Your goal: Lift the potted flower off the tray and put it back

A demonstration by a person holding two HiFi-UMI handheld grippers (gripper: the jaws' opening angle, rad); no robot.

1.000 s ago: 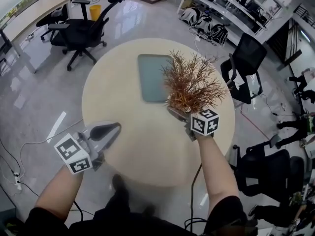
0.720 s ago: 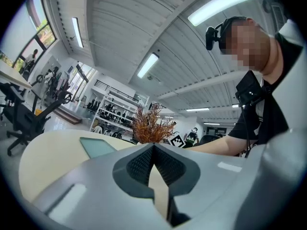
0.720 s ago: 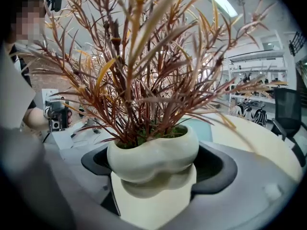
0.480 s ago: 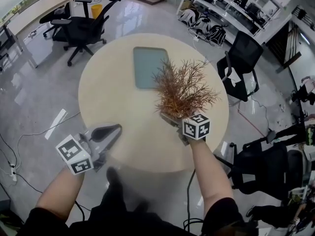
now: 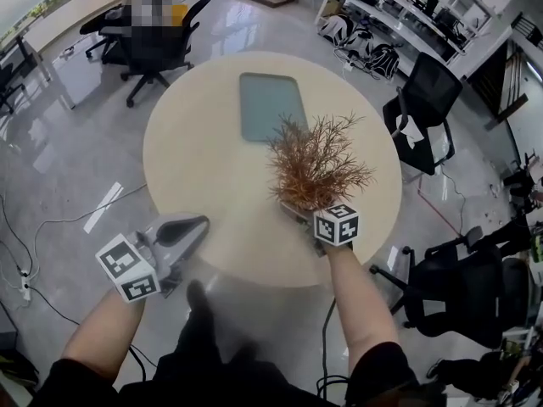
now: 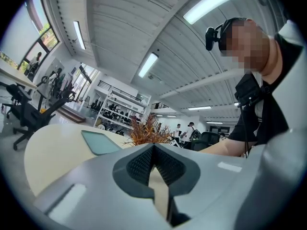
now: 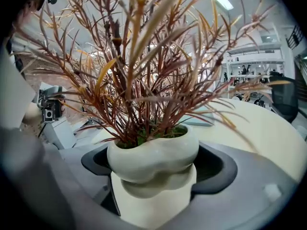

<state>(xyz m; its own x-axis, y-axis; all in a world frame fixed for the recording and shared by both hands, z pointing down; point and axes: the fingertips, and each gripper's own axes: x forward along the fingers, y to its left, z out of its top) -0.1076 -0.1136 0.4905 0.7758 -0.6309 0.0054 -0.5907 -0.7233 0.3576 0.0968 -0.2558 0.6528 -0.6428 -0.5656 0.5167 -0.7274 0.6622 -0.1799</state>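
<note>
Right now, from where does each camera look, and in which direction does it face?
Head view: on the person's head, facing steeply down at the round table, tray and potted flower; both forearms, the left gripper and the right gripper show.
Left gripper view: on the left gripper, facing level across the table toward the tray; its shut jaws and the person's chest show.
Right gripper view: on the right gripper, facing along its jaws, which clamp the potted flower.
Shared: all three show the potted flower and tray.

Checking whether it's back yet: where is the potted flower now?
Head view, right side: the potted flower is clamped in the right hand-held gripper over the table's near edge, short of the tray.
</note>
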